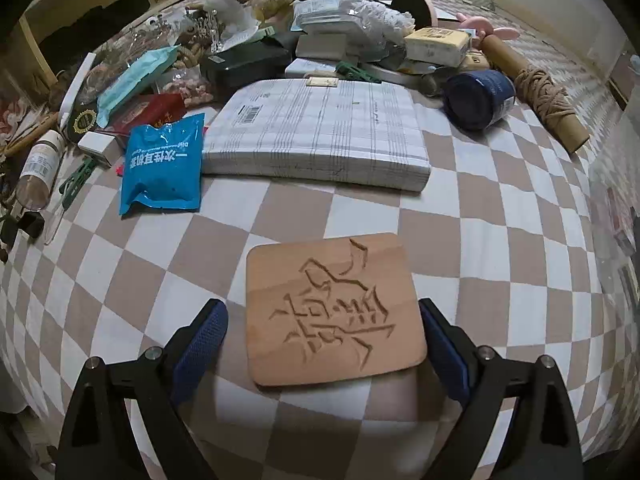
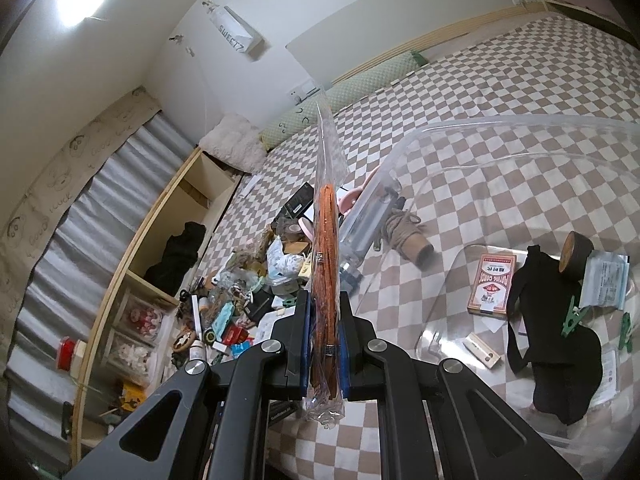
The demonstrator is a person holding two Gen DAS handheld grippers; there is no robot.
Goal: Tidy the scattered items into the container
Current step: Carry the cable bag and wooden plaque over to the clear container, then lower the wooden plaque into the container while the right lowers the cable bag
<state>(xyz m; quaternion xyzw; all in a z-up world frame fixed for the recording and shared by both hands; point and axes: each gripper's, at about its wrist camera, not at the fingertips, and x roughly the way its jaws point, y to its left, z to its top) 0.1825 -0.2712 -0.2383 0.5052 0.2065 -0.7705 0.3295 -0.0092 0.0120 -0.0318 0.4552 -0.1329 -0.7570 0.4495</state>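
Observation:
In the left wrist view my left gripper (image 1: 322,316) is open, its blue-padded fingers either side of a carved wooden plaque (image 1: 334,308) that lies flat on the checkered bedspread. In the right wrist view my right gripper (image 2: 325,312) is shut on a clear plastic bag of orange cord (image 2: 326,256), held edge-on and up in the air. The clear plastic container (image 2: 404,152) stands to its right on the bed. It holds a card box (image 2: 491,284), a black pouch (image 2: 556,340), green clips and a packet.
Beyond the plaque lie a plaid folded cloth pack (image 1: 320,128), a blue packet (image 1: 162,164), a dark blue jar (image 1: 478,98), a twine roll (image 1: 544,100) and a heap of small items (image 1: 224,32). An open wooden shelf unit (image 2: 160,248) stands beside the bed.

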